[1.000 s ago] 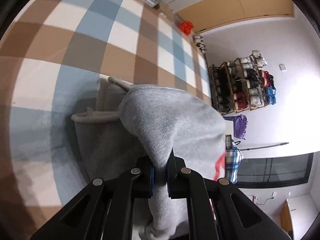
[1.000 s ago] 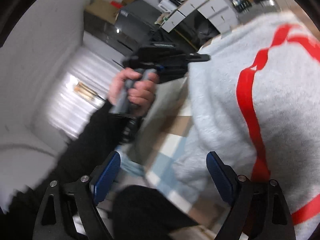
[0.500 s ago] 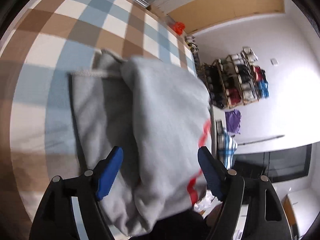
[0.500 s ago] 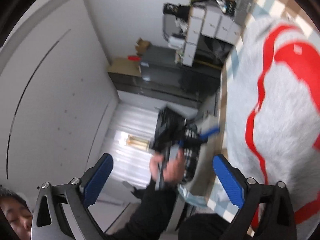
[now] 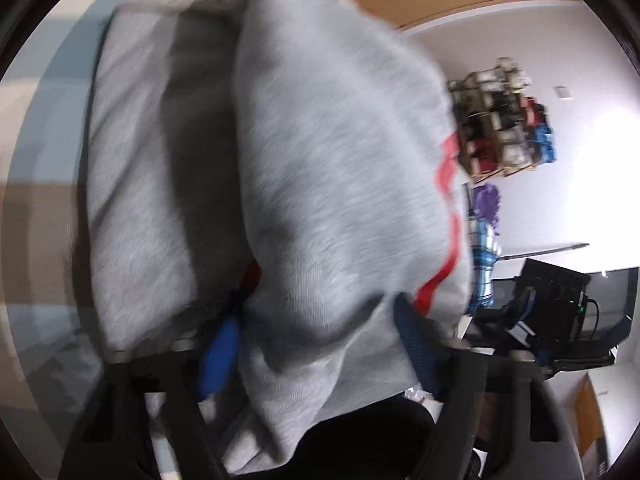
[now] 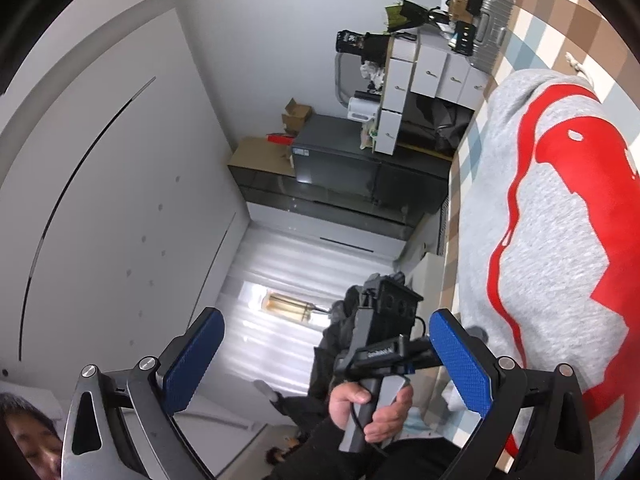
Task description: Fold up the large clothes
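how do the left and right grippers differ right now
The left gripper is closing its fingers around a fold of the gray sweatshirt; the right gripper stands wide open with no cloth between its fingers. Left faces the garment, right faces the room. Both have blue pads.

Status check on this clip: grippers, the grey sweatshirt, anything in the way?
Left gripper closing, sweatshirt fold between its jaws. Right gripper wide open, empty, off to the side. Sweatshirt bunched on checked cloth. No obstruction seen.

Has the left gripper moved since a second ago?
Yes. The left gripper has pulled back toward the near edge: the sweatshirt now hides most of the checkered cloth. Its jaws are closing with fabric between them.
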{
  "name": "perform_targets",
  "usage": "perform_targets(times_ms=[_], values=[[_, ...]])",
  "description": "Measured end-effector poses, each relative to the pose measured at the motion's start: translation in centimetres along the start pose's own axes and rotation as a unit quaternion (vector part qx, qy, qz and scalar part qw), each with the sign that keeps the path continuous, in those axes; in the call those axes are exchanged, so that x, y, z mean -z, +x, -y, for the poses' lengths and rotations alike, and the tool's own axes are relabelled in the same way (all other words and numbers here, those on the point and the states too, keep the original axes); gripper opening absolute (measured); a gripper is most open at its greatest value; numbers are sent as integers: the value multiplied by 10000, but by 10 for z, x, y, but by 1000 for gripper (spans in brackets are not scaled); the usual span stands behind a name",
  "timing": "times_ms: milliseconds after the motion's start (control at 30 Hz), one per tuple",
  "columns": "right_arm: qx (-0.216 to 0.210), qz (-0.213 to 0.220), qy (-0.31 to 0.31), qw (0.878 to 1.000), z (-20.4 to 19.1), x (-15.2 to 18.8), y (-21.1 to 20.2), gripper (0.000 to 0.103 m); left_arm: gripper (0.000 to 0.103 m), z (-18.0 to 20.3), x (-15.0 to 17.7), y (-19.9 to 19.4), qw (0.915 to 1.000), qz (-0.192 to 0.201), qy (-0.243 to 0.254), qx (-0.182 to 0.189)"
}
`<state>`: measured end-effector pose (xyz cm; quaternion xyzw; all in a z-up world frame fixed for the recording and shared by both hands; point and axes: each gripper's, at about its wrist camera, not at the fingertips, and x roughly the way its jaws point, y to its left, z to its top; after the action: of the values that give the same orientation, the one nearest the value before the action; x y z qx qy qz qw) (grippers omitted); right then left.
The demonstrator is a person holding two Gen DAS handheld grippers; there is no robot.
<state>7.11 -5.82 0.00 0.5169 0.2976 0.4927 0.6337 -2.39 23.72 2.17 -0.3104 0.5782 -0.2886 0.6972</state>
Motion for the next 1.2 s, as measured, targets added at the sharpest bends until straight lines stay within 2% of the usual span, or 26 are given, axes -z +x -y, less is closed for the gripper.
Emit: perform_targets(times_ms=[33,167,300,333,433,567,667,833,1033,1133,1200], values=[[1,-3,-25,10000,-1,0,0,103,8,4,0,-4,9999,22,130,-11],[12,-22,13,10000,5,-2,0,103,7,9,5,-17,9995,160,224,155],[40,-27,55,10000,7,-2,0,103,6,9,7,-51,9980,423,226,422],[73,-28,56,10000,8,-3,1,103,6,12,4,-47,9975,469,234,464],[235,-60,50,9997,10,-2,3,103,6,3,6,-73,9957,609,290,640],[535,-225,45,9983,14,1,12,103,6,-10,6,-67,9957,663,249,604],[814,-391,-67,9959,13,5,23,103,6,-19,4,-33,9964,590,-20,612],[1157,-744,-266,9901,14,13,41,103,6,-53,0,-17,9948,568,-408,746],[1500,-1051,-302,9826,11,17,58,103,8,-73,-5,-8,9908,377,-746,1069],[1932,-1160,-599,9724,-2,18,54,103,10,-60,-6,-20,9926,288,-590,1023],[2387,-1075,-1001,9599,-13,16,42,103,10,-45,-3,-35,9944,357,-408,911]])
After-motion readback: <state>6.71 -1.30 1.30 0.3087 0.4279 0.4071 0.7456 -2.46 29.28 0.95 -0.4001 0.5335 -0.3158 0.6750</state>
